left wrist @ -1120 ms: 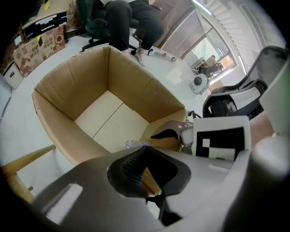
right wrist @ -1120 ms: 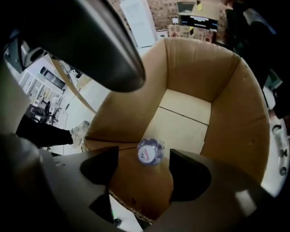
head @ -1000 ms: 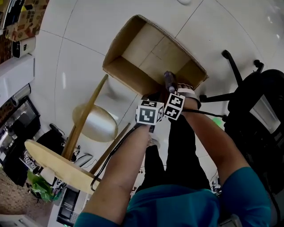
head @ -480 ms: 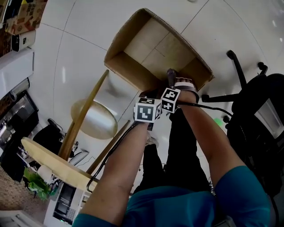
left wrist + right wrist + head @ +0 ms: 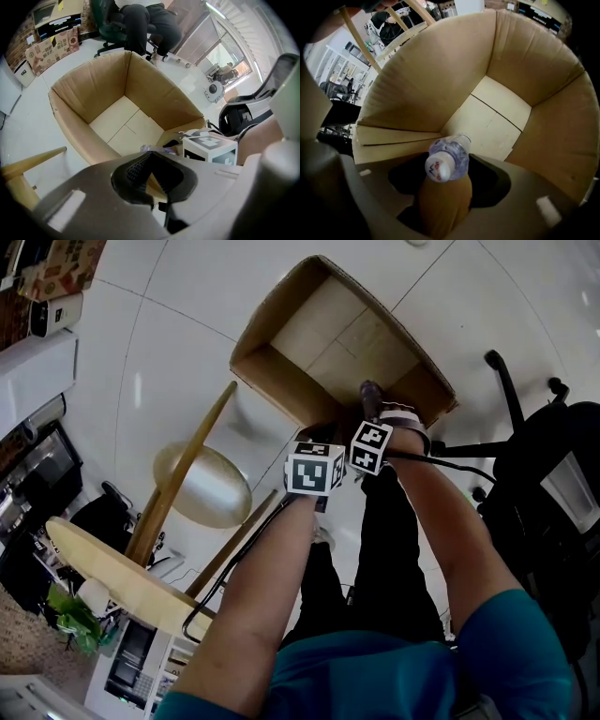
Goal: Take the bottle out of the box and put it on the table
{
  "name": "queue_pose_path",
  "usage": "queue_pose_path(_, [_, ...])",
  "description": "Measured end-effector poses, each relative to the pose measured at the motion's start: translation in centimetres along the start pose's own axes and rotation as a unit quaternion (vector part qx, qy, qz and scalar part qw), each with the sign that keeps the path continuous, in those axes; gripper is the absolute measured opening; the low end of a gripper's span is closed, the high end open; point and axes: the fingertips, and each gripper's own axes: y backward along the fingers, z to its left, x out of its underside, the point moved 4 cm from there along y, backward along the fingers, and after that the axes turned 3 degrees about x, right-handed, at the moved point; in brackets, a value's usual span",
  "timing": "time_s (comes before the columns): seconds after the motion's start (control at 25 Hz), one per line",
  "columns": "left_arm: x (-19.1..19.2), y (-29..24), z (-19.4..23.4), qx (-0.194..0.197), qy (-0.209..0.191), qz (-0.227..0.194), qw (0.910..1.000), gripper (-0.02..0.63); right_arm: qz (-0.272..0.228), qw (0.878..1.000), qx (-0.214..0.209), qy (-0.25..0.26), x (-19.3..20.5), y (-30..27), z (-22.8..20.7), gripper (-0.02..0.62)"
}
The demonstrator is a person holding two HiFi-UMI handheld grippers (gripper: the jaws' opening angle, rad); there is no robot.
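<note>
Two things could spoil this lift, to my eye. The bottle (image 5: pixel 443 164) stands upright in the near corner of the box (image 5: pixel 440 70), tight against the cardboard wall, and the right gripper (image 5: pixel 447 185) hangs straight down over it, its jaws just now closing around the amber body but with dark gaps showing on both sides, so nothing is pinched yet. If one jaw snags the wall or the folded flap beside it, the bottle may tip or the whole box may drag upward. If the pads land on the tapered shoulder, the heavy liquid could slide out on the way to the wooden table (image 5: pixel 103 582). The left gripper (image 5: pixel 151 176) hovers by the box's near rim, clenched on nothing and holding nothing down. The bottle's base is hidden below its own shoulder. From the head view only its dark top peeks past the wrist, and the tabletop is seen edge-on, so its free space cannot be judged.
</note>
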Motion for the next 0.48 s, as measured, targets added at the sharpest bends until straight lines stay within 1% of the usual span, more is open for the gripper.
queue_pose_path(0.08, [-0.1, 1.1, -0.4, -0.001, -0.002, -0.001, 1.0000, 0.000, -0.009, 1.000, 0.001, -0.013, 0.3, 1.4, -0.2, 0.267])
queue_pose_path(0.16, [-0.2, 2.3, -0.8, -0.004, -0.005, -0.001, 1.0000, 0.000, -0.016, 0.999, -0.007, -0.028, 0.6, 3.2, -0.4, 0.265])
queue_pose_path(0.28, [-1.4, 4.6, -1.8, -0.006, -0.005, -0.010, 0.9999, 0.000, -0.024, 0.999, -0.014, -0.038, 0.9, 6.7, -1.2, 0.265])
queue_pose_path(0.36, [-3.5, 6.6, -3.2, -0.005, -0.003, -0.023, 0.9997, 0.000, -0.028, 0.999, -0.018, -0.038, 1.2, 9.9, -2.4, 0.265])
queue_pose_path(0.48, [-7.8, 9.9, -5.9, -0.003, -0.004, -0.047, 0.9989, 0.000, -0.030, 0.999, -0.023, -0.028, 1.8, 15.2, -5.2, 0.265])
